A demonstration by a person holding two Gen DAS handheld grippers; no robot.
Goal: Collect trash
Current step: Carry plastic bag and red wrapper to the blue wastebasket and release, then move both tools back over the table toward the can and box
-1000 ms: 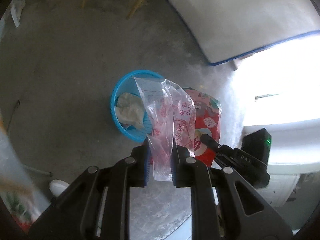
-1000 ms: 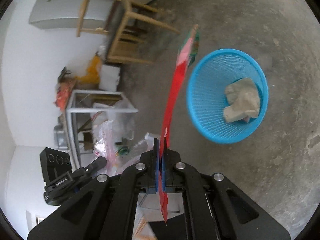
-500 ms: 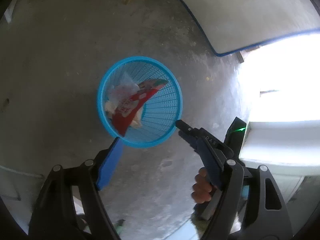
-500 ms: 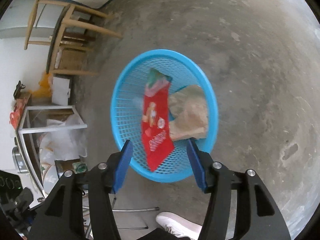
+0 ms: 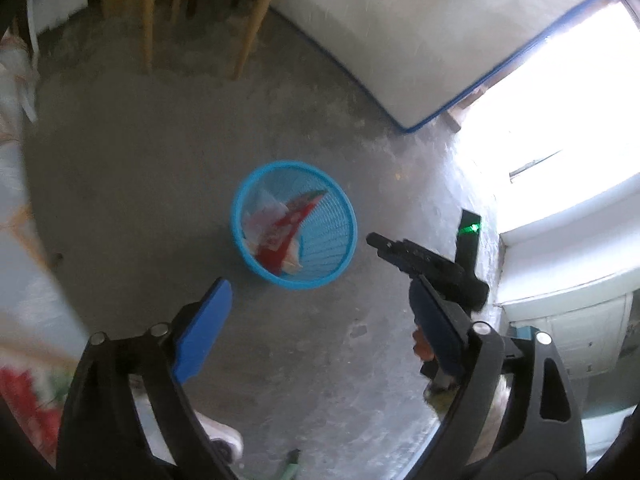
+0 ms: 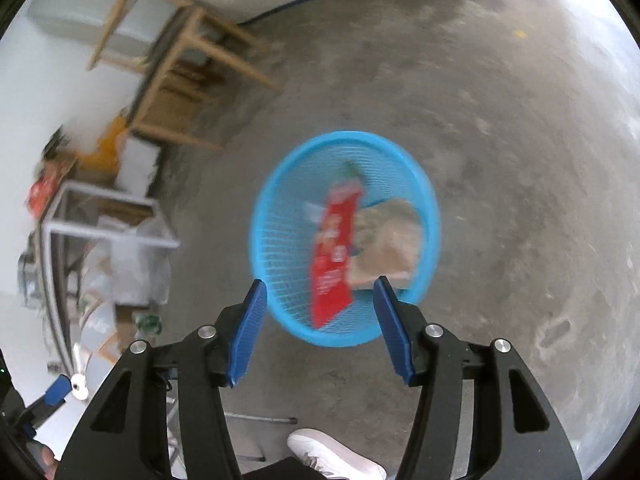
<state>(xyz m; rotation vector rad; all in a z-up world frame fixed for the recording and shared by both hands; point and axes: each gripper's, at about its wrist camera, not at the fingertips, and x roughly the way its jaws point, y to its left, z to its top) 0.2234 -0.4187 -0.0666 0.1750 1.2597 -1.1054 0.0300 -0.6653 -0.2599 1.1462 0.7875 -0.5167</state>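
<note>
A second ago you pinched a clear plastic bag in your left gripper (image 5: 320,304) and a red snack wrapper (image 6: 334,252) in your right gripper (image 6: 320,304); both now lie in the blue mesh basket (image 6: 280,208) on the concrete floor (image 6: 500,184), beside crumpled paper (image 6: 386,248). Your left jaws have just been opening, the right easing slightly narrower; both stand apart, empty.

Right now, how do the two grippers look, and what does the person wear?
Both the left gripper and the right gripper have black frames with silver bolts and flat blue pads. A green light glows on the right one. The person wears a white shoe.
</note>
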